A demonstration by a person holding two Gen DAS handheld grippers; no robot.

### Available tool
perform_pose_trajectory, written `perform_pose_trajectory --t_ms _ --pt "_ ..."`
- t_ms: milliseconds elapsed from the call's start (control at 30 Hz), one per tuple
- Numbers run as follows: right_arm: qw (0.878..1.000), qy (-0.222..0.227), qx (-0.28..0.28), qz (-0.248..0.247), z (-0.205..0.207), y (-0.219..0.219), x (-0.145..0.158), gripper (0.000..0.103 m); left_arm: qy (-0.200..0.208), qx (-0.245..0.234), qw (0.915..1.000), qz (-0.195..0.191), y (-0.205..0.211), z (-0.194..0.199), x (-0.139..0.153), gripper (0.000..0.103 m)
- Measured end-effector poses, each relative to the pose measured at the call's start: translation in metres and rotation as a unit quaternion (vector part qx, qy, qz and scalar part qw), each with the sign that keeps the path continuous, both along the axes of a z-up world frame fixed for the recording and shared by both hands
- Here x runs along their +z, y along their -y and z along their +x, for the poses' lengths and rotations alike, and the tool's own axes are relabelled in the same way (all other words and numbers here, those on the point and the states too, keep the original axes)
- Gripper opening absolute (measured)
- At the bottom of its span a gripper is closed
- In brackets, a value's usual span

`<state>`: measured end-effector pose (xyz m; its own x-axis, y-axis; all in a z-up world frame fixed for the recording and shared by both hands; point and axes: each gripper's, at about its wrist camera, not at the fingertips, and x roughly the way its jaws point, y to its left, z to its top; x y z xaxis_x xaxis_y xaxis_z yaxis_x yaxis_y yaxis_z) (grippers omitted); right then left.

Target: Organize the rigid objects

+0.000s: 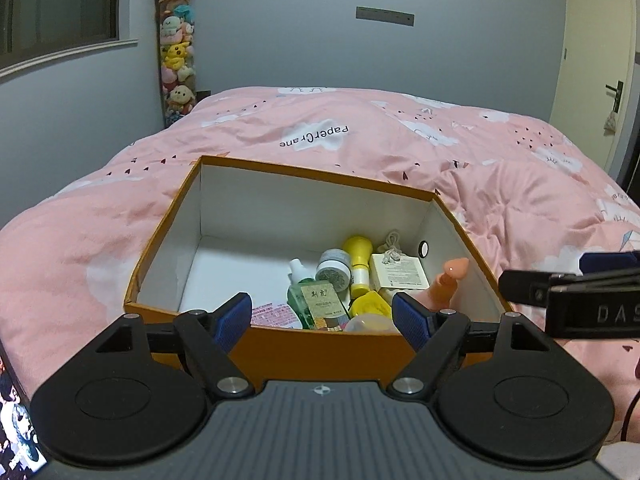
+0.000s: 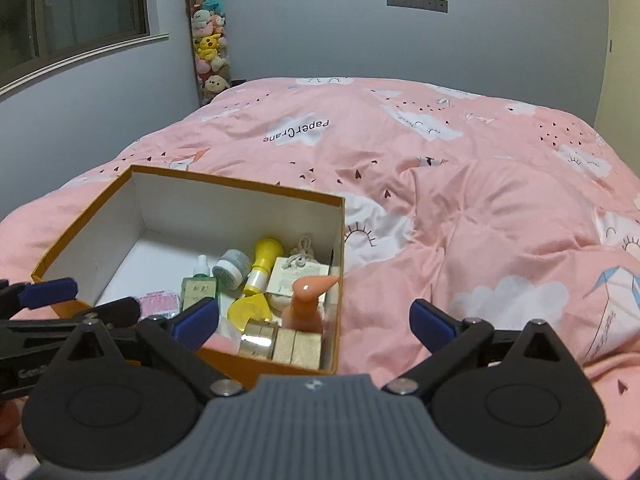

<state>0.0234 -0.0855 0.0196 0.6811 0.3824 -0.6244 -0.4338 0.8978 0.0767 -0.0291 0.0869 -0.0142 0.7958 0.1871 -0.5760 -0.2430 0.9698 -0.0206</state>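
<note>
Both your left gripper [image 1: 322, 314] and right gripper [image 2: 314, 318] hang released and empty over the orange box [image 1: 320, 350]. Next pick looks like the peach pump bottle [image 2: 306, 304] at twelve o'clock.

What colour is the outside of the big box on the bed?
Orange outside, white inside; the box shows best in the left wrist view.

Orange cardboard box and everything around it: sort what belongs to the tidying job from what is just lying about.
Job:
orange cardboard box
green liquid bottle
yellow plastic bottle
grey-lidded round jar
peach pump bottle
gold square boxes

Lying about:
pink printed duvet
plush toy column
</note>
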Motion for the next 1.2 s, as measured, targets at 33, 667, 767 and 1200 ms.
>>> perform_pose_trajectory --t_ms 33,667,767,1200 --pt "1.000 -0.003 -0.003 0.004 -0.002 0.001 -0.002 0.100 -0.001 0.000 1.0000 0.001 0.000 0.000 -0.001 0.093" --pt "1.000 -0.006 -0.012 -0.004 -0.006 0.000 -0.009 0.100 -0.011 -0.009 0.9998 0.014 0.005 0.006 -0.003 0.093" --pt "1.000 -0.003 -0.011 -0.005 -0.007 -0.001 -0.009 0.100 -0.011 -0.009 0.9998 0.014 0.005 0.005 -0.003 0.093" --pt "1.000 0.002 -0.016 -0.011 -0.009 -0.002 -0.007 0.100 -0.007 -0.005 0.9998 0.018 0.004 0.004 -0.002 0.093"
